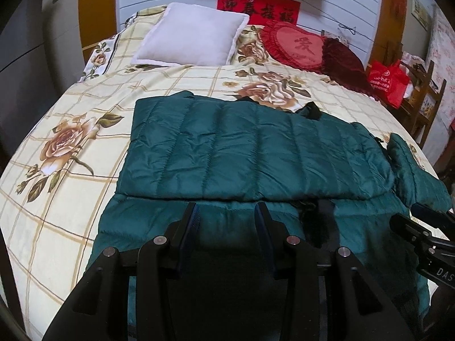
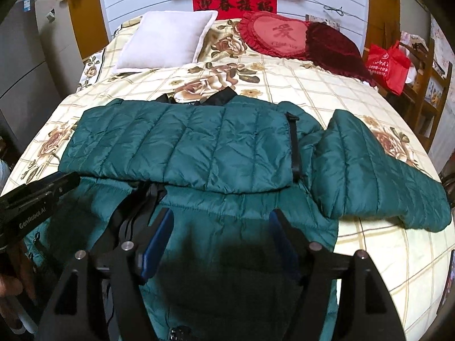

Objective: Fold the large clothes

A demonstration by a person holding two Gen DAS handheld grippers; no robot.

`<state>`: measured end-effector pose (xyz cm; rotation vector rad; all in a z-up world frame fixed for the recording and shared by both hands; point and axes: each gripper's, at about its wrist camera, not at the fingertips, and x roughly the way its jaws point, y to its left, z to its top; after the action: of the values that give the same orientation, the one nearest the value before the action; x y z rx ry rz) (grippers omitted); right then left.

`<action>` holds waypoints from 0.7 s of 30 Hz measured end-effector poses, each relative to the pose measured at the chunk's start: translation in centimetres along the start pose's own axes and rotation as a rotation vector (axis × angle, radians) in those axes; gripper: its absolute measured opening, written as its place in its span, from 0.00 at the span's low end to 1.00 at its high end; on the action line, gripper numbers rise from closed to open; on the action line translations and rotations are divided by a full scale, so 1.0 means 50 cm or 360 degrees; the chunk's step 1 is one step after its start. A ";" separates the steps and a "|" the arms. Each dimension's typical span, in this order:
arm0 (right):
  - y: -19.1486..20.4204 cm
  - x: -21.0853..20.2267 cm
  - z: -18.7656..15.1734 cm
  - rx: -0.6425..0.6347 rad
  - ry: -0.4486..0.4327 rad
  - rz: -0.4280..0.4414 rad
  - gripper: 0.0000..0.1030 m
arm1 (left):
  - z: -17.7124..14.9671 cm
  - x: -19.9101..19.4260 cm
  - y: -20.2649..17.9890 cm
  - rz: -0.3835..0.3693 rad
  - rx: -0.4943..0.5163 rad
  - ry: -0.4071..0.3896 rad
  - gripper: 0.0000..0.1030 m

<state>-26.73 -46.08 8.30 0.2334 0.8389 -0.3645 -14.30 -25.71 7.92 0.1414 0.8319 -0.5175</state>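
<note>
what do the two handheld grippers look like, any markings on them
Both are matte black with angular linkage arms, silver round pivot pins and blue pads inside the fingers. The left gripper shows white "GenRobot.AI" lettering on its side in the right wrist view; the right gripper shows white letters "DAS" in the left wrist view, the rest cut off.

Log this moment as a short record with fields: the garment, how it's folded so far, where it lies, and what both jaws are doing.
garment: green puffer jacket
fold state: one sleeve laid across the body; other sleeve spread out to the side
surface: floral bedspread
left gripper: jaws open, nothing between them
right gripper: jaws open, nothing held
head of bed: white pillow, red heart cushion
</note>
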 end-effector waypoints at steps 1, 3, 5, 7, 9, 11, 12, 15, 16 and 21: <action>-0.001 -0.001 -0.002 0.0002 0.0000 0.0000 0.71 | -0.001 -0.004 -0.003 0.0002 0.0008 -0.0006 0.50; -0.003 -0.007 -0.007 0.0003 0.0000 -0.0002 0.71 | -0.003 -0.010 -0.007 0.0007 0.0018 -0.0018 0.50; -0.005 -0.010 -0.010 0.0007 0.0002 -0.0002 0.71 | -0.005 -0.012 -0.010 0.0005 0.0020 -0.0018 0.50; -0.008 -0.012 -0.012 0.0008 0.0005 -0.0007 0.71 | -0.006 -0.013 -0.011 0.0004 0.0022 -0.0015 0.50; -0.012 -0.011 -0.013 0.0013 0.0008 -0.0015 0.71 | -0.006 -0.012 -0.012 0.0012 0.0024 -0.0017 0.50; -0.018 -0.011 -0.012 0.0023 0.0009 -0.0023 0.71 | -0.006 -0.010 -0.010 0.0017 0.0021 -0.0014 0.50; -0.021 -0.012 -0.012 0.0028 0.0009 -0.0026 0.71 | -0.005 -0.008 -0.009 0.0018 0.0018 -0.0013 0.50; -0.030 -0.010 -0.012 0.0039 0.0014 -0.0031 0.71 | 0.000 -0.001 -0.003 0.0020 0.0004 -0.0008 0.50; -0.035 -0.009 -0.012 0.0044 0.0018 -0.0030 0.71 | 0.003 0.004 -0.001 0.0023 -0.0002 -0.0004 0.50; -0.074 -0.016 -0.011 0.0084 0.0011 -0.0074 0.71 | 0.033 0.035 0.015 0.0061 -0.0062 -0.0008 0.50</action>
<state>-29.09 -49.11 8.32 0.2646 0.8433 -0.4300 -11.86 -26.23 7.69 0.1200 0.8323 -0.4656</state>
